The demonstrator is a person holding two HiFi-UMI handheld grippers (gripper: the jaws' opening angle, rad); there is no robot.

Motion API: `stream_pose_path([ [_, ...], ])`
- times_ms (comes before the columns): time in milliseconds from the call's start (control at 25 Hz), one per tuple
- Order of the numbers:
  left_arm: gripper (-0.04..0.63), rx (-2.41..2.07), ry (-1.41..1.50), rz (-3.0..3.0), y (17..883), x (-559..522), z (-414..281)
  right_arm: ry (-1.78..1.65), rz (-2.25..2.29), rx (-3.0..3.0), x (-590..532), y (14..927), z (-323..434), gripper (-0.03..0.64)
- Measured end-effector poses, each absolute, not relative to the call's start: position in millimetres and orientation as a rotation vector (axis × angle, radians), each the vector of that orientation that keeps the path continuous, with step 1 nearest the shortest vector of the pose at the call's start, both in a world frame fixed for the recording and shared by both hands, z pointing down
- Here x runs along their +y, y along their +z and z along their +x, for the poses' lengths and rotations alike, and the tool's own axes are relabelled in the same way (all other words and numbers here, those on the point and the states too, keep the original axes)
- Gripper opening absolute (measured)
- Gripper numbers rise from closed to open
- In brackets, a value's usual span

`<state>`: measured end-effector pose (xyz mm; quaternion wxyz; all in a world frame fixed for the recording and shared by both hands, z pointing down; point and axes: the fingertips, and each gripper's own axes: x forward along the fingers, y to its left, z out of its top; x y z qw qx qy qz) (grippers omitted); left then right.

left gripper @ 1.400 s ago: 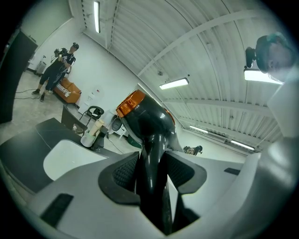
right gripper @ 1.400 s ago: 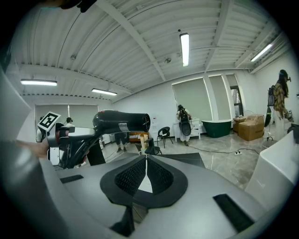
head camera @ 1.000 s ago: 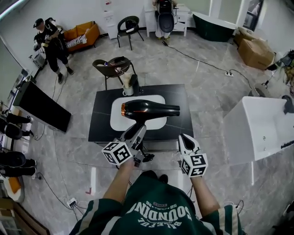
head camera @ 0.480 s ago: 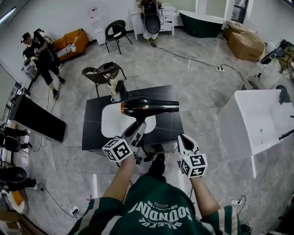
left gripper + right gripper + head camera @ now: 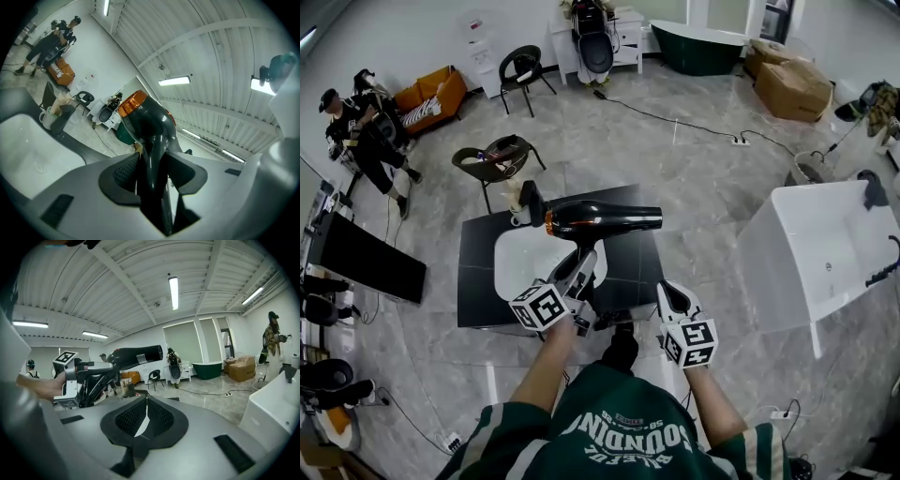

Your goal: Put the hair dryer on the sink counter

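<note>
A glossy black hair dryer point(image 5: 602, 219) with a copper ring at its back hangs in the air, nozzle pointing right. My left gripper point(image 5: 579, 268) is shut on its handle from below; in the left gripper view the pads point(image 5: 126, 172) press both sides of the handle of the hair dryer point(image 5: 149, 123). Below it stands the black sink counter point(image 5: 478, 274) with a white basin point(image 5: 525, 267); the dryer hovers over its right half. My right gripper point(image 5: 669, 296) is shut and empty at the counter's near right corner. In the right gripper view my right gripper point(image 5: 146, 415) faces the dryer point(image 5: 137, 355).
A cup and a dark faucet point(image 5: 523, 202) stand at the counter's far edge. A chair point(image 5: 492, 156) is behind it. A big white tub point(image 5: 825, 246) stands to the right. A person point(image 5: 358, 127) is far left. A cable point(image 5: 675, 122) and boxes point(image 5: 791, 84) lie beyond.
The counter has drifted left in the head view, so the dryer now hangs over its right half. Both grippers keep their pose and the left one's grip is unchanged.
</note>
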<state>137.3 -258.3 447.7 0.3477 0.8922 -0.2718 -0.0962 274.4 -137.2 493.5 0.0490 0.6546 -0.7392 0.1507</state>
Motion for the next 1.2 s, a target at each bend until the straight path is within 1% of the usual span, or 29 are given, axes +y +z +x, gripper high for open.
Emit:
stream_pose_path([
  [720,0.179,-0.709,-0.231,2.198,497.0,-373.7,185.6,0.546,1.882,-2.231,-257.4,518.0,299.8,0.043],
  [1200,0.179,-0.713,-0.192,2.114,540.9,-434.1,205.7,0.651,1.848,-2.186,-304.4,547.6,317.7,0.043],
])
